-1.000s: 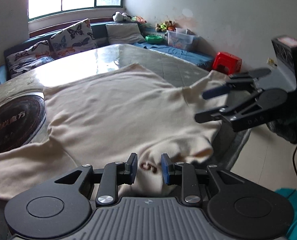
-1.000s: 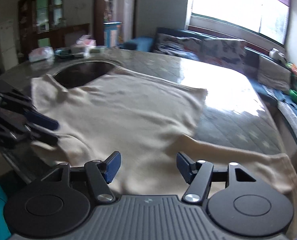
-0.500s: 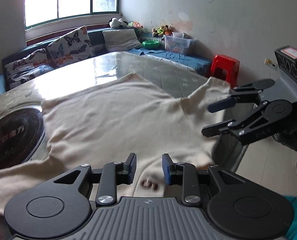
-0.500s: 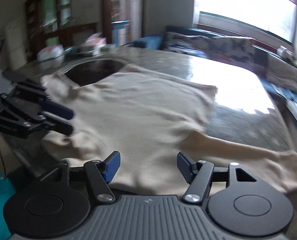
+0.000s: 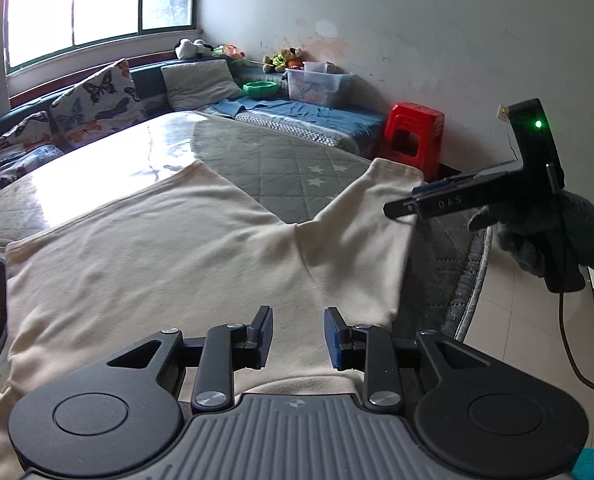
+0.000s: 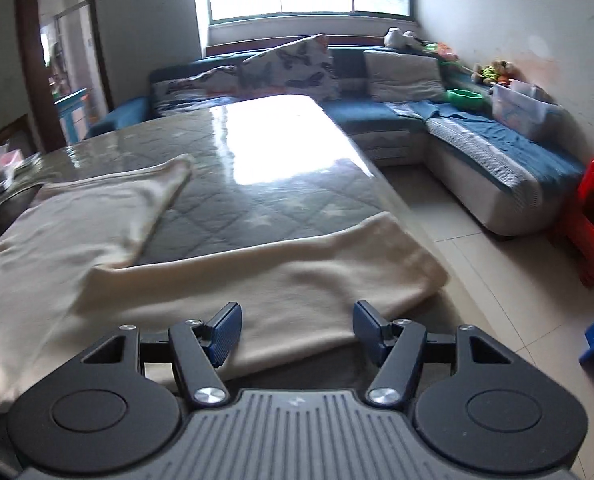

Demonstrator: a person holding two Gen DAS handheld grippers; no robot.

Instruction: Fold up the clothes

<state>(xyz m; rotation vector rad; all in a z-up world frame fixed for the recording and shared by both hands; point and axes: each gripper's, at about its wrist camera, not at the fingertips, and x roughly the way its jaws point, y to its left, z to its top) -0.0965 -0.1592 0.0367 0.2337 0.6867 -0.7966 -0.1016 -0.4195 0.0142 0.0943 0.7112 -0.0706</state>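
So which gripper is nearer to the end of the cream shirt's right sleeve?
Right. The right gripper hovers over the sleeve end; the left gripper is over the shirt's body.

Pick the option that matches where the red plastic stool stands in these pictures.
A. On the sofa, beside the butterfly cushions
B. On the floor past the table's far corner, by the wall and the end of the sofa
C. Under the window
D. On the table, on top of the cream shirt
B: the red plastic stool stands on the tiled floor beyond the table, against the wall at the end of the sofa.
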